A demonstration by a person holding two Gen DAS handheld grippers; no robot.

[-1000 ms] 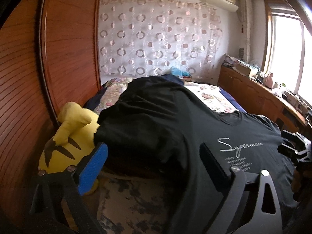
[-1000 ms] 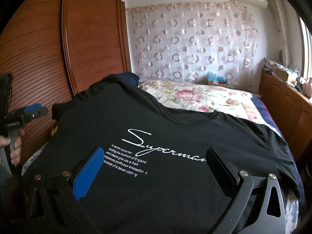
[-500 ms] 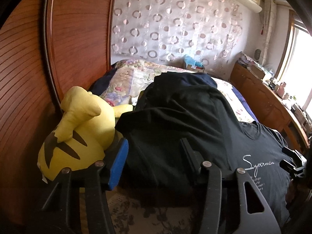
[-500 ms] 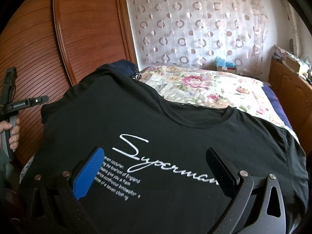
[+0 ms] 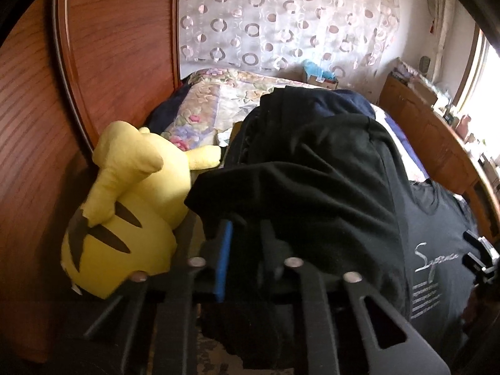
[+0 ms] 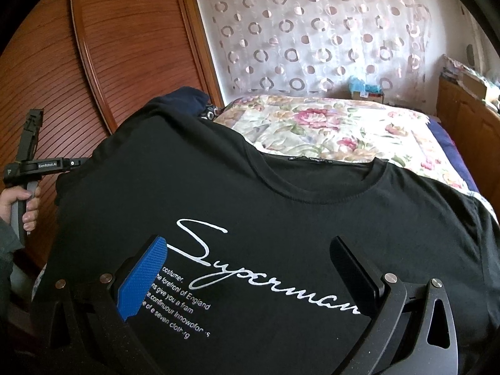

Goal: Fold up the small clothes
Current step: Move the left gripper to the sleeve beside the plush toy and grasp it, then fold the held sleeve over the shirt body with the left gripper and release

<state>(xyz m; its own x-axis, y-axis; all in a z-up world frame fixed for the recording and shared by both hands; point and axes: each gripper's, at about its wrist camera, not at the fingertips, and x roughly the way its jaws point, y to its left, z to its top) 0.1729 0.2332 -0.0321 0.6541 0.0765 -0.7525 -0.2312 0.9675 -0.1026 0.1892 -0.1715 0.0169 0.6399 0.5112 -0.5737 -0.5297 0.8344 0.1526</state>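
bed (image 6: pixel 359 131): black t-shirt (image 5: pixel 312 187) sleeve between closing left gripper (image 5: pixel 247 240) fingers.

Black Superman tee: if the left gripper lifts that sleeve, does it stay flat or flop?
The black tee likely flops: its sleeve already drapes over the closing left gripper. Probably light, thin knit. It may drag across the floral bedspread.

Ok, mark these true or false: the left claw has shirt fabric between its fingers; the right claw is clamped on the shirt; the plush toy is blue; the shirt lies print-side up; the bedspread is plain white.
1. Left claw has fabric of the shirt between its closing fingers: true.
2. Right claw is clamped on the shirt: false, it is open above the print.
3. Plush toy is blue: false, yellow.
4. Shirt lies print-side up: true.
5. Bedspread is plain white: false, floral.
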